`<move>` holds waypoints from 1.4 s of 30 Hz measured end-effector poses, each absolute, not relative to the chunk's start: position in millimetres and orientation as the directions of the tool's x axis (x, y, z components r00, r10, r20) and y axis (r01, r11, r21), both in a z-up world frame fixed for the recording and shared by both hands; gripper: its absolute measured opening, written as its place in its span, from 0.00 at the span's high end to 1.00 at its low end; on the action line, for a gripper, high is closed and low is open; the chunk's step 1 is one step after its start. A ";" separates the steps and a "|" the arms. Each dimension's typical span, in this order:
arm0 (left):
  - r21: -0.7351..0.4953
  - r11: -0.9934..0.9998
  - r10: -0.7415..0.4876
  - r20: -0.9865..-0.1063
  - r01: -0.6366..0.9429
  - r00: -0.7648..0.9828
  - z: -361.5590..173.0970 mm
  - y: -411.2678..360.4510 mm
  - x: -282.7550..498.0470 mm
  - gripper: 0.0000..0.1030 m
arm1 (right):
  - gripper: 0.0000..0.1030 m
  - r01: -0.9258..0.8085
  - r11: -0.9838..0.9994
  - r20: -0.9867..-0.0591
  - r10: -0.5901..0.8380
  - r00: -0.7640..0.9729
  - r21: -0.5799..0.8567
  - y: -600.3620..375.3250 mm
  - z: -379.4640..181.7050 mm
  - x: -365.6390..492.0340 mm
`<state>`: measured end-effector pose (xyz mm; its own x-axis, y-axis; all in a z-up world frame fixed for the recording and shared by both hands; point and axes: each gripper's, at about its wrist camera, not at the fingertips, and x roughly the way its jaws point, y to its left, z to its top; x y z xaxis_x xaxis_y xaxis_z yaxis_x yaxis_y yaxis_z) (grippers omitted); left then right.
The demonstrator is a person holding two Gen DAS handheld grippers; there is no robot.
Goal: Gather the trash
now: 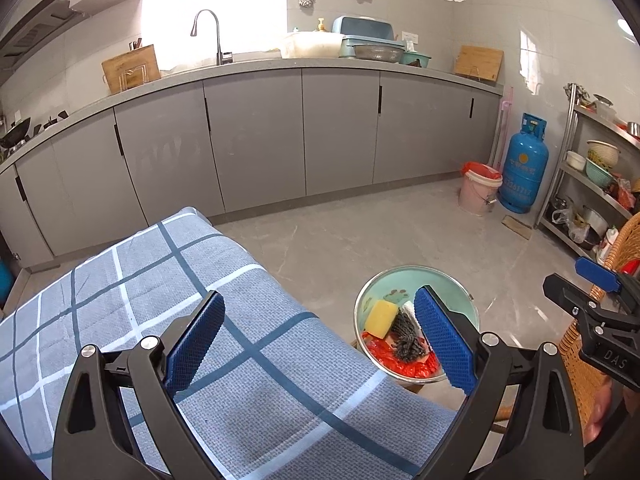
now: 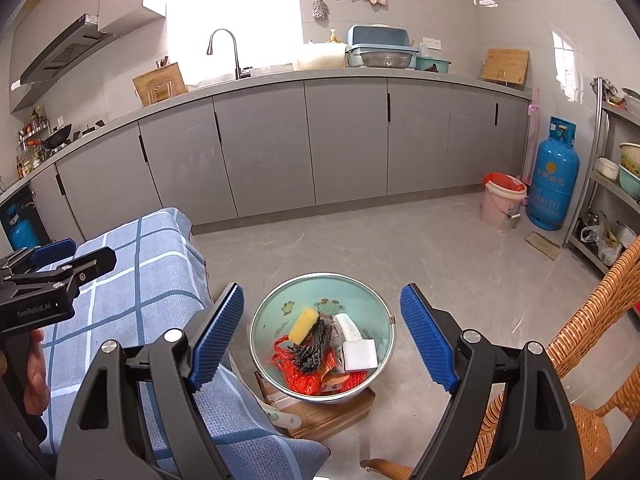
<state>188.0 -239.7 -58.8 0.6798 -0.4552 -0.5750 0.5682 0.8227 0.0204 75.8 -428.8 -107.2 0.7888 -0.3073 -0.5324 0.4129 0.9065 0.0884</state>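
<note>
Walls: we see pale grey tiles [image 2: 500,32].
Window: bright, overexposed [image 2: 232,12] above the faucet [image 2: 228,50].
Counter: grey top [image 2: 280,78] over grey cabinet doors [image 2: 260,148].
Floor: we note grey marbled tiles [image 2: 400,240].
Corner: blue gas cylinder [image 2: 554,178] beside a pink bucket [image 2: 502,202].
Right: steel shelf rack [image 2: 612,184], wicker chair [image 2: 592,340].

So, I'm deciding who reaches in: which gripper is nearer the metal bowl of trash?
Right. The right gripper hovers open directly over the bowl; the left gripper sits above the checked cloth beside it.
</note>
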 end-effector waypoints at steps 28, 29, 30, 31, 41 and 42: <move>0.068 0.812 -0.447 -0.565 0.580 0.693 -58.3 -249.5 179.1 0.09 | 0.22 0.415 0.904 -0.532 -0.305 0.790 0.098 -430.4 -113.5 74.1; 0.077 0.812 -0.445 -0.562 0.579 0.698 -58.1 -250.2 177.8 0.09 | 0.22 0.414 0.905 -0.532 -0.304 0.790 0.099 -430.2 -113.4 73.9; 0.084 0.811 -0.442 -0.561 0.579 0.700 -58.4 -251.0 177.0 0.09 | 0.22 0.415 0.905 -0.532 -0.305 0.790 0.097 -430.2 -113.3 74.1; 0.087 0.810 -0.441 -0.561 0.580 0.700 -58.5 -251.8 176.3 0.09 | 0.22 0.414 0.905 -0.531 -0.305 0.790 0.096 -430.2 -113.3 74.1; 0.125 0.820 -0.412 -0.548 0.558 0.728 -59.3 -254.4 172.9 0.09 | 0.22 0.413 0.906 -0.531 -0.304 0.791 0.096 -430.6 -113.1 73.2; 0.133 0.822 -0.407 -0.543 0.554 0.735 -59.2 -254.5 171.8 0.09 | 0.22 0.413 0.905 -0.530 -0.305 0.791 0.096 -430.6 -112.9 72.9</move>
<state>171.8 -254.5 -59.2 0.7347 -0.4071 -0.5427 0.5537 0.8220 0.1330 72.9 -430.6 -112.9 0.7912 -0.3048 -0.5302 0.4133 0.9055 0.0964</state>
